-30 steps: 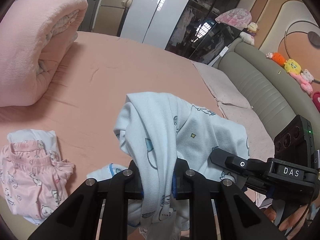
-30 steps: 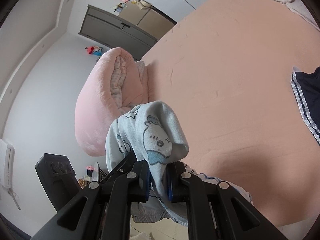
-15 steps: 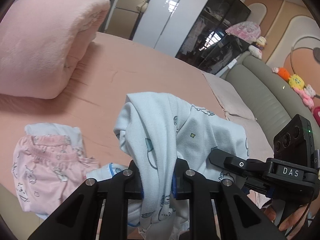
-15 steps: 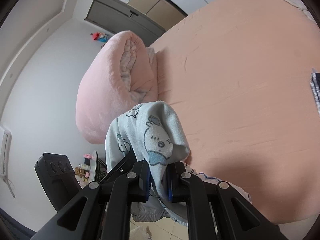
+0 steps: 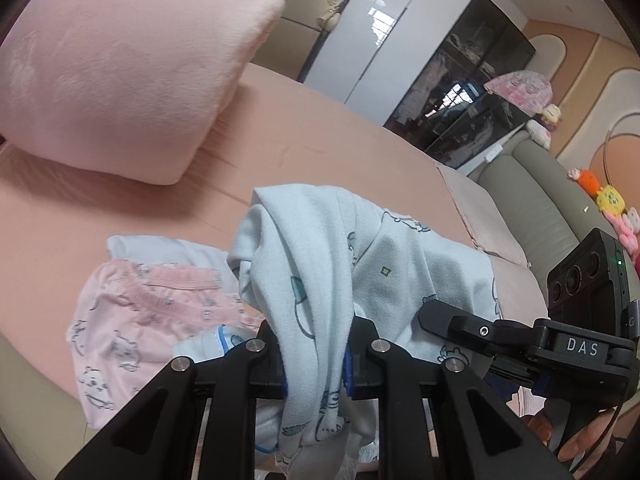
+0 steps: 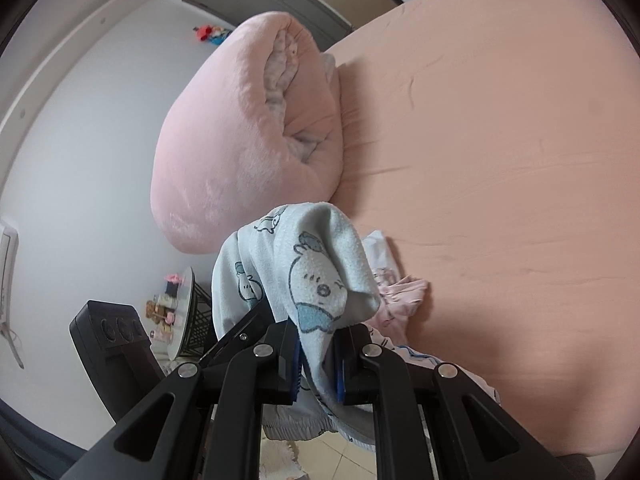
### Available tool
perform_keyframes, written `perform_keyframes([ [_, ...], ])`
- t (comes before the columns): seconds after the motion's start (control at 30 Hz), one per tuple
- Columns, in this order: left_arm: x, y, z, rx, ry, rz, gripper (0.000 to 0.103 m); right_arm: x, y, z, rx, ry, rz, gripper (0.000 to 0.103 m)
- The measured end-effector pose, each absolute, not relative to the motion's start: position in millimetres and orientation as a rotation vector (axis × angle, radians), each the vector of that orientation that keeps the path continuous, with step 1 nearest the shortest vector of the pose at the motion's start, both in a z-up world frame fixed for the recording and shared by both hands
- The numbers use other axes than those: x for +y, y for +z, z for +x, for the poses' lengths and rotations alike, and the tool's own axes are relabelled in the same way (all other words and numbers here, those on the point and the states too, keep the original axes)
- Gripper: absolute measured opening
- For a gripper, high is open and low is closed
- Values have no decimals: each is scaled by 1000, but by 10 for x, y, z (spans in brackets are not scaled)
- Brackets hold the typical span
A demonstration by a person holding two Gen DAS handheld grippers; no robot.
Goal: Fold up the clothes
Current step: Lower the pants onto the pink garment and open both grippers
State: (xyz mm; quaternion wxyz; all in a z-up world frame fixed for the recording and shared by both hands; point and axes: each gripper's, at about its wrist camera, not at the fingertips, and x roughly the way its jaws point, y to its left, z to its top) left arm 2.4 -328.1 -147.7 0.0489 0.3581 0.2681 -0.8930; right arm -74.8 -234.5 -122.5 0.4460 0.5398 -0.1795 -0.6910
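Note:
A light blue garment with cartoon prints (image 5: 320,264) hangs bunched between both grippers, held above the near edge of the bed. My left gripper (image 5: 314,354) is shut on one fold of it. My right gripper (image 6: 316,354) is shut on another fold of the light blue garment (image 6: 316,272), and its black body shows at the right of the left wrist view. Pink printed shorts (image 5: 132,320) lie on a white folded piece (image 5: 160,246) on the bed, just left of the held cloth. The pink shorts (image 6: 400,294) peek out behind the cloth in the right wrist view.
A big rolled pink duvet (image 5: 120,68) lies at the far left of the peach bed sheet (image 5: 320,136). A grey padded headboard (image 5: 532,200) with plush toys runs along the right. A small side table (image 6: 182,312) stands on the floor beside the bed.
Both grippers have swung left with the blue garment still in them. The pink shorts and the duvet now sit closer to the middle of the views. The dark striped garment has left the right view.

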Motion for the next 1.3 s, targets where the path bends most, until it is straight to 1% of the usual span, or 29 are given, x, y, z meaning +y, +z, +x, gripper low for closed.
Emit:
perform_keyframes([
  [0.63, -3918, -1525, 371, 812, -2586, 1053, 16, -3199, -1352, -461, -337, -1565, 1357, 11],
  [0.83, -4054, -1618, 424, 823, -2538, 1066, 16, -3403, -1453, -430, -314, -1524, 1376, 11],
  [1.0, -4072, -1764, 370, 829, -2511, 1106, 16, -3455, -1590, -512, -314, -1513, 1406, 11],
  [1.3, -4056, -2091, 243, 832, -2459, 1202, 16, -3433, -2043, -681, -324, -1496, 1503, 12],
])
